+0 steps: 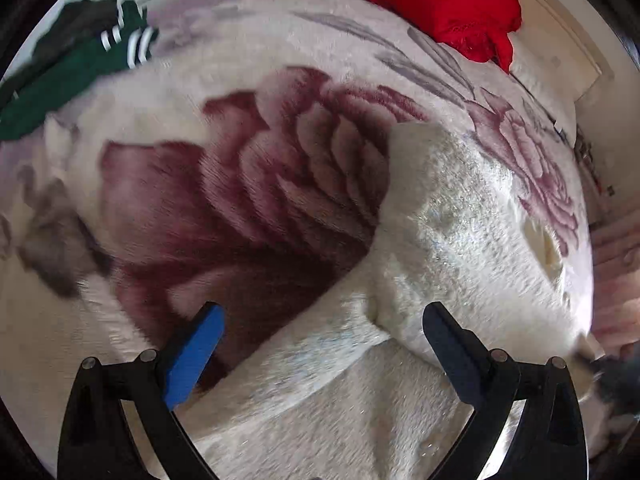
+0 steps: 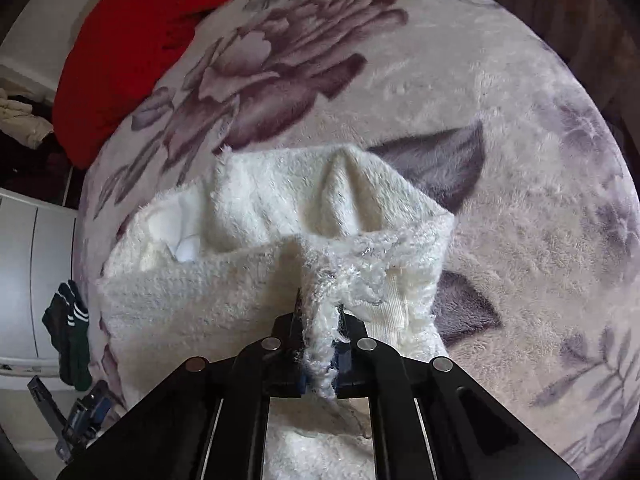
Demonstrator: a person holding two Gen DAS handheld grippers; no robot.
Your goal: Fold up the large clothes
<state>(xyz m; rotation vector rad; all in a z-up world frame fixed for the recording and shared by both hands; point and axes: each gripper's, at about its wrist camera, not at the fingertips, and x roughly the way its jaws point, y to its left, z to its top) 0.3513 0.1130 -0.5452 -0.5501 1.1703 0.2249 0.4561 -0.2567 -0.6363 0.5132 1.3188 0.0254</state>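
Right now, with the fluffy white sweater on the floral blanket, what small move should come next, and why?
Probably lower the open left gripper onto the fluffy white sweater and close: the right gripper already pinches an edge, while the left holds nothing.

Both views are lit by soft, even daylight, with no hard shadows on the flowered blanket [image 1: 280, 184]. The source seems to lie off to one side, though neither frame shows it. The left wrist view is smeared by motion blur, worst toward the rim, where the green garment [image 1: 72, 68] streaks and the right edge dissolves into pale haze. The right wrist view is far sharper: the fibres of the white sweater [image 2: 248, 248] show crisply, with small glints on its threads. Both fisheye frames bulge strongly, bending the edges, and a dark vignette rings each circle.
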